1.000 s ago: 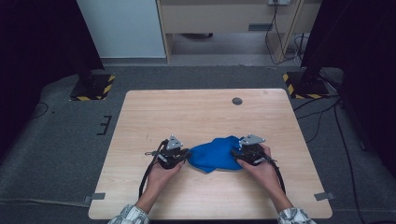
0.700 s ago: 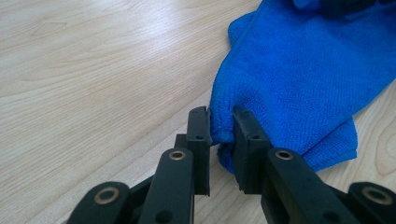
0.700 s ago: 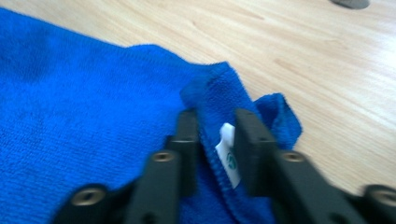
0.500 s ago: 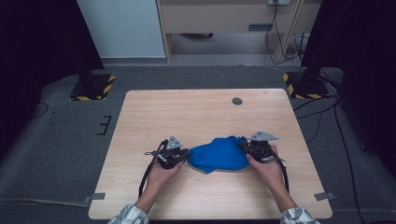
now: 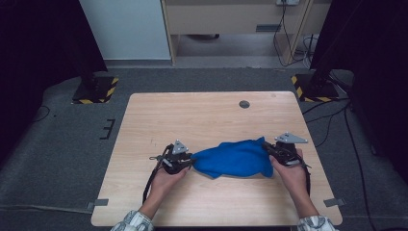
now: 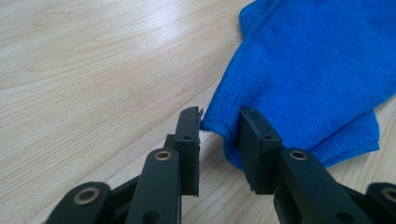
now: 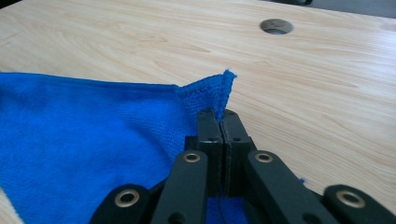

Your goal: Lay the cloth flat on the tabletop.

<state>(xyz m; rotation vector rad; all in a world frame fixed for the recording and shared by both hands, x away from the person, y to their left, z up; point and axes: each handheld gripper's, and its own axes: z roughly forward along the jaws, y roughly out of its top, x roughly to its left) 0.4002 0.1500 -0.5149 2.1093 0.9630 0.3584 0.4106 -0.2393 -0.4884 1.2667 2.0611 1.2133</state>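
Note:
A blue cloth (image 5: 233,159) lies spread on the wooden table (image 5: 202,115), pulled out between my two grippers. My right gripper (image 5: 267,147) is shut on the cloth's far right corner (image 7: 212,91), which sticks up just past the closed jaws (image 7: 219,116). My left gripper (image 5: 192,161) is at the cloth's left end. Its jaws (image 6: 217,135) have just been opening and stand apart. The cloth's left corner (image 6: 219,123) lies between them, touching one pad without being pinched.
A round cable hole (image 5: 244,104) sits in the table near its far edge. Black stands with yellow-and-black striped bases (image 5: 96,91) (image 5: 315,86) stand on the grey floor beyond the far corners. Bare wood surrounds the cloth.
My right gripper has moved right and slightly up with the cloth's corner, drawing the bunched cloth out longer. The left hand has stayed in place.

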